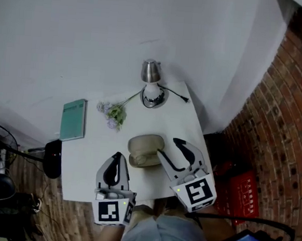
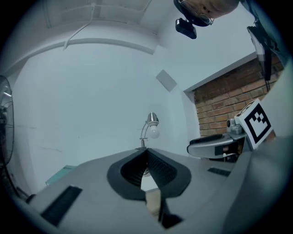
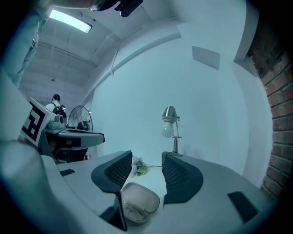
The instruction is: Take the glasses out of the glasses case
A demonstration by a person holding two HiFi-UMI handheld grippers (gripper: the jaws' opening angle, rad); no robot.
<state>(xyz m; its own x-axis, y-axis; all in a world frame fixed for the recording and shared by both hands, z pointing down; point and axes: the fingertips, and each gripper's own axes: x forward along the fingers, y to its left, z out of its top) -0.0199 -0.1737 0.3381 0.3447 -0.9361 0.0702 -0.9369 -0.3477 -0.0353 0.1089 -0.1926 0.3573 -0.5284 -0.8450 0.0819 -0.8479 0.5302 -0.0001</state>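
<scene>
Beige oval clamshell glasses case (image 3: 139, 197) lies open on white counter (image 1: 185, 120), thin wire-rimmed glasses (image 3: 130, 213) inside, just ahead of the wide-open, empty right claw (image 3: 146, 157); left claw (image 2: 147, 151) is closed, empty, nearby, so the unbraced case may slide or the frame bend.

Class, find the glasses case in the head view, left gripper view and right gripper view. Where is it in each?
Head view: glasses case just below centre.
Left gripper view: not clearly in it; a beige sliver low in the middle may be it.
Right gripper view: the case lies at bottom centre.
Shared landmark: the lamp.
</scene>
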